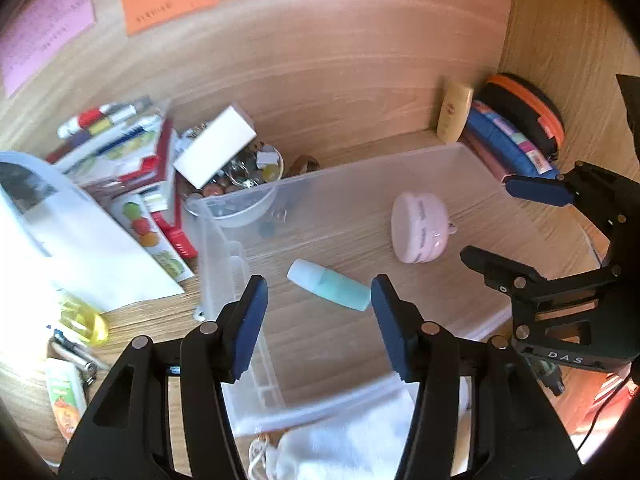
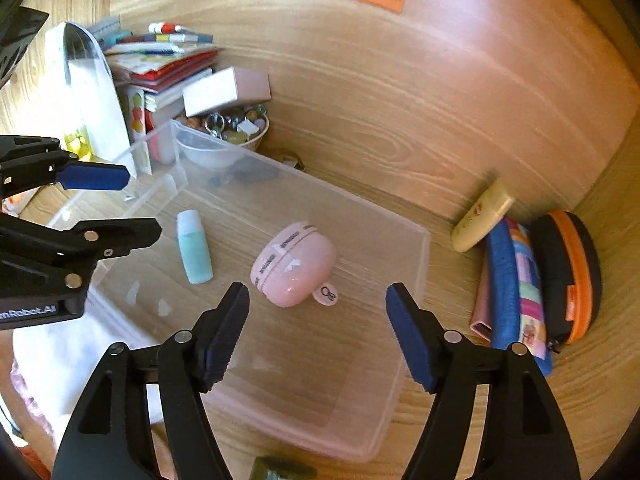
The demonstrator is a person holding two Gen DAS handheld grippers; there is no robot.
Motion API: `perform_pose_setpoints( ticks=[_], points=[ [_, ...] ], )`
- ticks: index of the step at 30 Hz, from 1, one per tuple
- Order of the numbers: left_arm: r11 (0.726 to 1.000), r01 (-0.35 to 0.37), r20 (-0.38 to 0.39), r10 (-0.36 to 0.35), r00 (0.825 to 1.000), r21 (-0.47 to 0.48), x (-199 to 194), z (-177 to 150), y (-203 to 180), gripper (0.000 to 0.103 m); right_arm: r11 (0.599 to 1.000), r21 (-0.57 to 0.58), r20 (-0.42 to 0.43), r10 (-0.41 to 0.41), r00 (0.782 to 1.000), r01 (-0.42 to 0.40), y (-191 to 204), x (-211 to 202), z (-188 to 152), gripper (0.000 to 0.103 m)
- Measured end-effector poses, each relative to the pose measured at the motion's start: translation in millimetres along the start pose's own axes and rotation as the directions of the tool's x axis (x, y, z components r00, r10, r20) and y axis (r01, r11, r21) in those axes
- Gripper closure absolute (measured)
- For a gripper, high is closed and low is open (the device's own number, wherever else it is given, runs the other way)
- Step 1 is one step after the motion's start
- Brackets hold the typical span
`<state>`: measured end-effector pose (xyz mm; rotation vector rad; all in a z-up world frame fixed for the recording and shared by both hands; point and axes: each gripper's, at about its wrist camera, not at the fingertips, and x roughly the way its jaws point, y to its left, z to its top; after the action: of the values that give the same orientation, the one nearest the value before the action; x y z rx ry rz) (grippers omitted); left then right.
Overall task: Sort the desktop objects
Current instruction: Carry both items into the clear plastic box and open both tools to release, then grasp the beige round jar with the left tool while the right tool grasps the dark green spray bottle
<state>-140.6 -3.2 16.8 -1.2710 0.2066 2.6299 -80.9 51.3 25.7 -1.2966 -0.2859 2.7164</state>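
A clear plastic bin (image 1: 224, 248) (image 2: 416, 264) sits on the wooden desk. Inside it lie a teal bottle with a white cap (image 1: 328, 285) (image 2: 194, 246) and a pink round case (image 1: 420, 227) (image 2: 294, 264). My left gripper (image 1: 320, 320) is open and empty, hovering over the bin's near left part, just before the bottle. It shows in the right wrist view (image 2: 124, 208) at the left. My right gripper (image 2: 318, 332) is open and empty, above the bin close to the pink case. It shows in the left wrist view (image 1: 516, 224) at the right.
A bowl of coins and trinkets (image 1: 240, 184) (image 2: 228, 136) with a white box on it, stacked books (image 1: 132, 152), a white bag (image 1: 60, 236) and a yellow item (image 1: 82, 320) lie left. A cream tube (image 2: 480, 216), blue pouch (image 2: 516, 288) and orange-black case (image 2: 572, 276) lie right. White cloth (image 1: 360, 440) lies in front.
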Motion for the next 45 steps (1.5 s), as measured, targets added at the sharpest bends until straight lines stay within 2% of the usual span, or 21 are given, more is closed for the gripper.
perform_pose_setpoints(
  ticks=[4,10,13,17,20,25,29,38,41,45],
  points=[
    [1.0,-0.015,0.05,0.015,0.999,0.003,-26.3,-10.1,-1.7,0.04,1.0,0.009,0.035,-0.001,0.999,0.0,-2.9,-20.3,-2.0,0.028],
    [1.0,-0.025,0.087,0.026,0.996,-0.015,-54.3,-26.4,1.8,0.032,0.999,0.029,0.097,-0.02,0.995,0.017,-4.4,-54.9,-18.1,0.024],
    [0.999,-0.036,0.099,0.037,0.994,-0.015,-63.2,-36.6,-0.3,0.032,0.999,0.044,0.114,-0.028,0.993,0.023,-6.6,-69.6,-31.5,0.024],
    [0.999,-0.031,0.107,0.032,0.994,-0.017,-75.3,-50.9,-5.1,0.031,0.998,0.054,0.109,-0.043,0.993,0.037,-7.2,-76.8,-50.1,0.024],
    [1.0,-0.026,0.118,0.028,0.993,-0.017,-83.2,-61.3,-11.1,0.026,0.998,0.062,0.096,-0.038,0.995,0.033,-7.5,-79.7,-62.4,0.024],
    [1.0,-0.005,0.138,0.007,0.99,-0.016,-94.2,-78.4,-24.0,0.026,0.997,0.077,0.086,-0.037,0.996,0.031,-11.7,-85.3,-85.7,0.024],
    [0.999,0.036,0.126,-0.036,0.991,-0.002,-95.2,-88.9,-37.9,0.025,0.995,0.101,0.063,-0.015,0.998,0.008,-16.0,-84.6,-101.4,0.024],
    [0.99,0.132,0.046,-0.134,0.99,0.04,-76.7,-109.5,-74.5,0.025,0.991,0.133,-0.004,0.022,1.0,-0.021,-16.4,-63.4,-127.5,0.024],
    [0.984,0.173,0.008,-0.173,0.985,0.042,-67.6,-112.5,-81.4,0.025,0.988,0.142,-0.021,0.057,0.998,-0.054,-15.0,-57.0,-133.0,0.024],
    [0.981,0.19,-0.023,-0.189,0.982,0.034,-55.5,-114.4,-86.7,0.025,0.984,0.149,-0.038,0.105,0.994,-0.098,-12.3,-49.5,-139.3,0.024]
  ],
)
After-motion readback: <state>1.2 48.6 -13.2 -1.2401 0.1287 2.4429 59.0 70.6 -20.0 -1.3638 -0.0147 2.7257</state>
